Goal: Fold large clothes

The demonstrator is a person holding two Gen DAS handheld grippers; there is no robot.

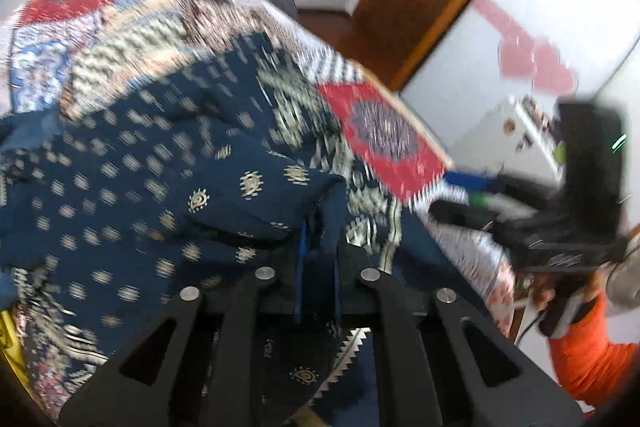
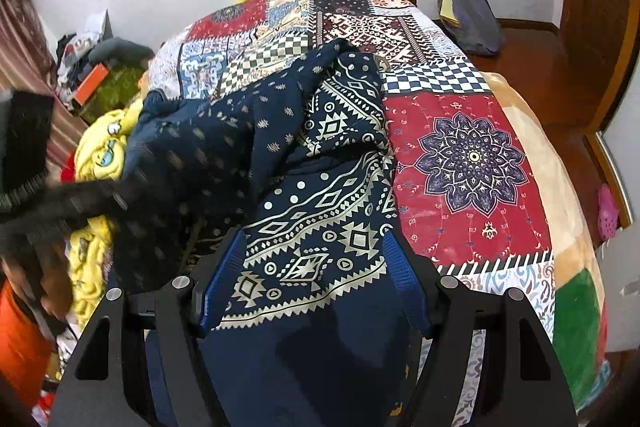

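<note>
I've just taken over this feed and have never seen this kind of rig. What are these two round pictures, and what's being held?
Each picture comes from a fisheye camera on a handheld two-finger gripper, looking along its fingers. In the left wrist view, the left gripper is pinched shut on a fold of the navy patterned garment. In the right wrist view, the right gripper is open, its blue pads either side of the same garment. It lies on a bed's patchwork bedspread, with yellow cloth beside it.

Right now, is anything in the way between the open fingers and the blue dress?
No, nothing visible. The right gripper is open with the blue dress lying right between its fingers. The left gripper is already shut on the same dress over the bedspread.
</note>
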